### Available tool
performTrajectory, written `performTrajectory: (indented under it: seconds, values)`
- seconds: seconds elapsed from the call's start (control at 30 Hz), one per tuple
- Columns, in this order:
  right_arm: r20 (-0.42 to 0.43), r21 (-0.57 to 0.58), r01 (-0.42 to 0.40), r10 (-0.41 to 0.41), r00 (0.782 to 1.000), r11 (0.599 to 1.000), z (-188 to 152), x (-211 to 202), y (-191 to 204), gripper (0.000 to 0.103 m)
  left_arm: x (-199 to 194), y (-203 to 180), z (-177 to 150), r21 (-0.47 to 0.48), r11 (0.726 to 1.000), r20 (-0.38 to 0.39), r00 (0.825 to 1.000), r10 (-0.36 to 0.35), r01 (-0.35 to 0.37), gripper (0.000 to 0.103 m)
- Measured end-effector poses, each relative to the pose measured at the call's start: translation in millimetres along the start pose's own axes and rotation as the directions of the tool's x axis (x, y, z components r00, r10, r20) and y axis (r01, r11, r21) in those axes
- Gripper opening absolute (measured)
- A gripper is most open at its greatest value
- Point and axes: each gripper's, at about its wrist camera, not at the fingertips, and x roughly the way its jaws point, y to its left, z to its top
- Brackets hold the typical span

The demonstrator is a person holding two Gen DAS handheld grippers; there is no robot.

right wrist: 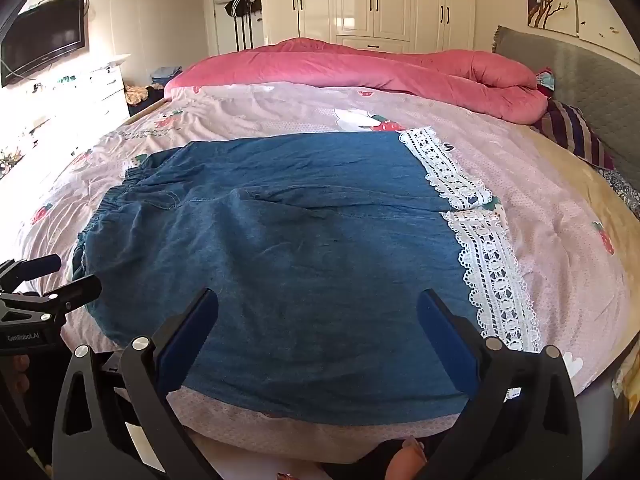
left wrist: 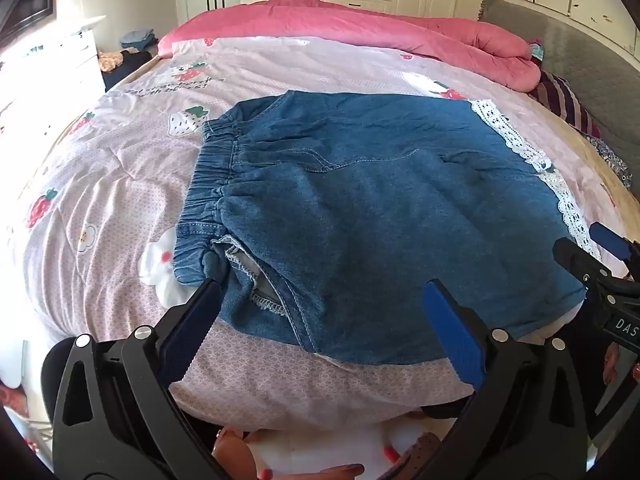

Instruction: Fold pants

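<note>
Blue denim pants (left wrist: 380,208) with white lace cuffs (left wrist: 516,140) lie flat across the bed, elastic waistband (left wrist: 208,184) to the left. My left gripper (left wrist: 324,304) hangs open over the near waist corner, nothing between its fingers. In the right wrist view the same pants (right wrist: 300,248) fill the middle, with the lace cuffs (right wrist: 492,276) on the right. My right gripper (right wrist: 316,312) is open above the near edge of the leg, close to the cuff. Each gripper shows at the edge of the other's view.
The pants rest on a pink strawberry-print bedsheet (left wrist: 120,184). A rolled pink quilt (right wrist: 360,68) lies along the far side, and a striped pillow (right wrist: 572,128) and grey headboard (right wrist: 580,76) sit at the right. White drawers (right wrist: 100,92) and a TV (right wrist: 44,48) stand left.
</note>
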Motion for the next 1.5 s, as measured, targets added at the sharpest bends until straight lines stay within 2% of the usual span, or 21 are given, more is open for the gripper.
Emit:
performTrajectory:
  seconds: [0.03, 0.27, 0.33, 1.5]
  values:
    - [0.002, -0.002, 0.001, -0.001, 1.0, 1.0, -0.8, 0.0, 5.0, 0.099, -1.1, -0.4, -0.4, 0.005, 1.0, 0.018, 1.0, 0.008, -0.008, 0.095]
    - [-0.005, 0.016, -0.01, 0.011, 1.0, 1.0, -1.3, -0.1, -1.2, 0.099, -2.7, -6.8, -0.5, 0.016, 1.0, 0.005, 1.0, 0.018, -0.018, 0.095]
    - [-0.003, -0.005, -0.005, 0.005, 1.0, 1.0, -4.9, -3.2, 11.1, 0.099, -2.9, -6.1, 0.7, 0.013, 1.0, 0.006, 1.0, 0.016, -0.016, 0.095]
    - [-0.007, -0.014, -0.004, 0.003, 1.0, 1.0, -4.7, -2.3, 4.3, 0.099, -4.4, -1.3, 1.1, 0.002, 1.0, 0.012, 1.0, 0.011, -0.011, 0.095]
